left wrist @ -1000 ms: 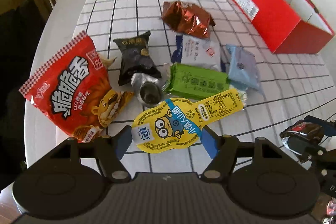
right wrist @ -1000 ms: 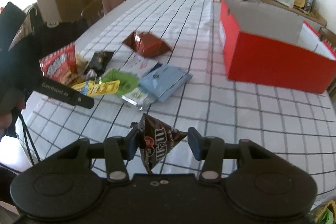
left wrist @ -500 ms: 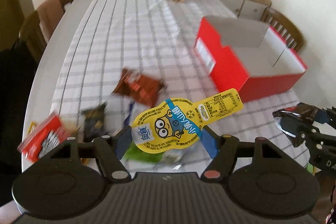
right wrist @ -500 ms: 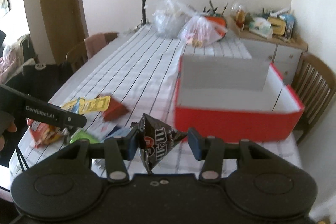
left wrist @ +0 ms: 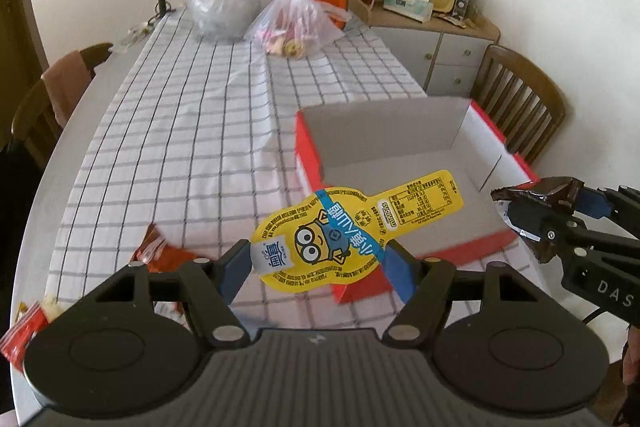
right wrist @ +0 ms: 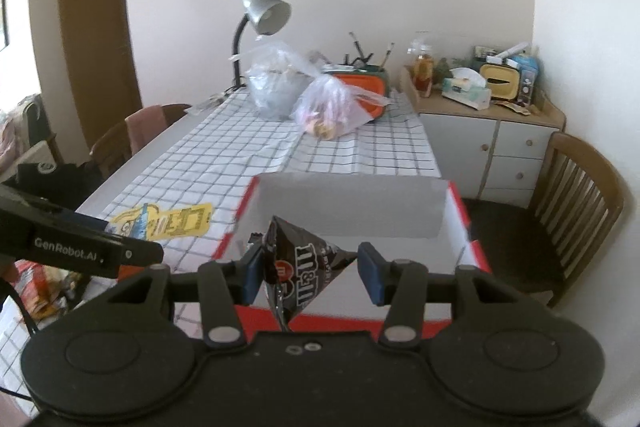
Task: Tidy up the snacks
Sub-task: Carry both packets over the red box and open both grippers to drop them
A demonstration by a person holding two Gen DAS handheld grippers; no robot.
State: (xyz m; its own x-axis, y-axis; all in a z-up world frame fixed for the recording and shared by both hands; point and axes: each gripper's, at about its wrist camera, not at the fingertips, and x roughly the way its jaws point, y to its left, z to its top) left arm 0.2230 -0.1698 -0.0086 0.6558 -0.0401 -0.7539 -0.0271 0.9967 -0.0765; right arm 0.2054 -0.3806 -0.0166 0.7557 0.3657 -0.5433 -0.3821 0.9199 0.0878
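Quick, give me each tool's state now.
Left tool: closed on the yellow Minion pouch.
Right tool: closed on the M&M's bag.

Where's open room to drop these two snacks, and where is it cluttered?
The red box floor shows bare between its grey inner walls. The checked tablecloth is open between the box and the plastic bags. Snack packets crowd the near left corner, partly hidden by the left gripper.

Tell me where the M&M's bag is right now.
The M&M's bag is held in the right hand-held gripper, just above the near edge of the open red box. In the left wrist view it shows at far right.
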